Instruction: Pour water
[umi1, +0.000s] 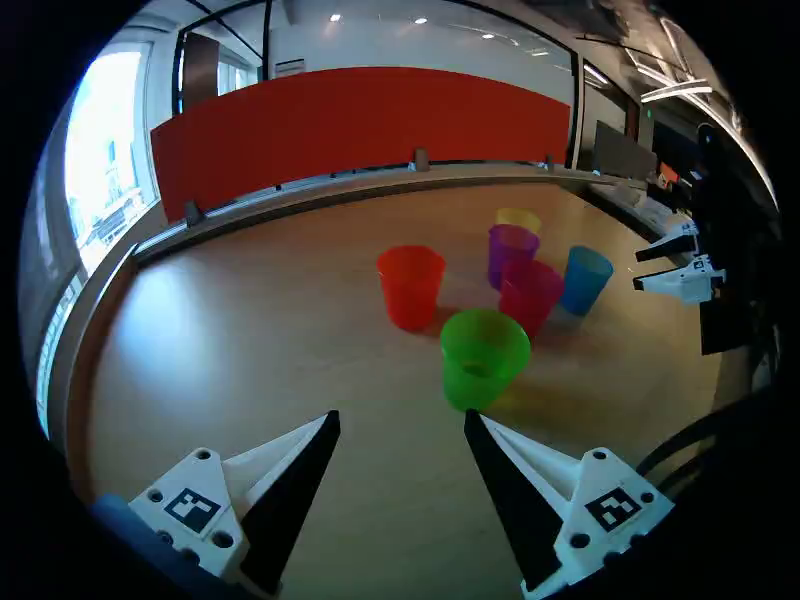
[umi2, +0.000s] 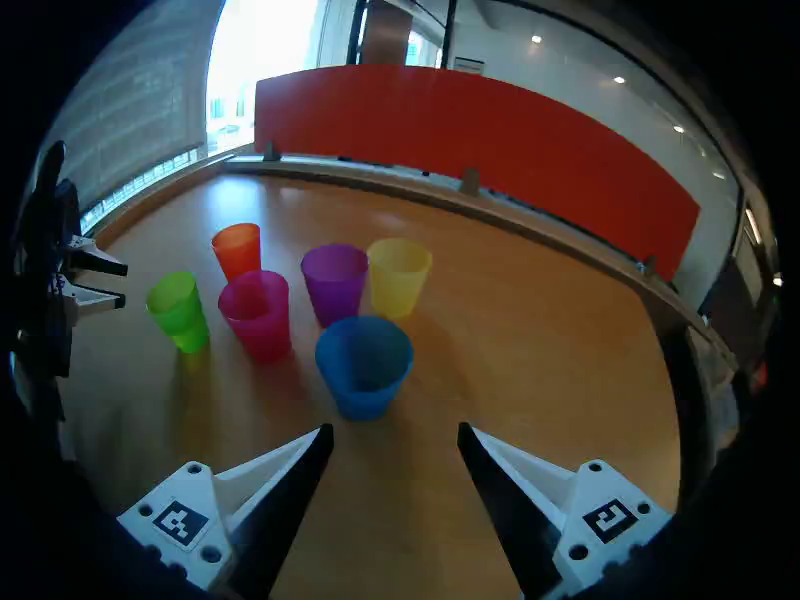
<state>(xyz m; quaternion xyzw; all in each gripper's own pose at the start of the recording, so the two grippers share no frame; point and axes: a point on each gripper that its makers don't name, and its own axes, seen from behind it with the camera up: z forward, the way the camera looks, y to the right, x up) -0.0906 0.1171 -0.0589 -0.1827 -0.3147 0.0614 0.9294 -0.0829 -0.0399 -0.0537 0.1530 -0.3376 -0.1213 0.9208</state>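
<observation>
Several plastic cups stand upright on a wooden table (umi1: 250, 330). In the left gripper view the green cup (umi1: 483, 357) is nearest, just beyond my open left gripper (umi1: 400, 425), with the orange (umi1: 410, 286), pink (umi1: 530, 296), purple (umi1: 511, 254), blue (umi1: 585, 279) and yellow (umi1: 518, 220) cups behind. In the right gripper view the blue cup (umi2: 363, 366) stands just ahead of my open right gripper (umi2: 392, 432); pink (umi2: 257, 314), purple (umi2: 334, 283), yellow (umi2: 398, 276), orange (umi2: 237, 251) and green (umi2: 179, 311) cups lie beyond. Nothing is between either pair of fingers.
A red partition (umi1: 360, 125) (umi2: 480, 140) runs along the table's far edge. The right gripper (umi1: 680, 268) shows at the right of the left gripper view; the left gripper (umi2: 85, 280) shows at the left of the right gripper view. Windows (umi1: 100, 160) lie beyond.
</observation>
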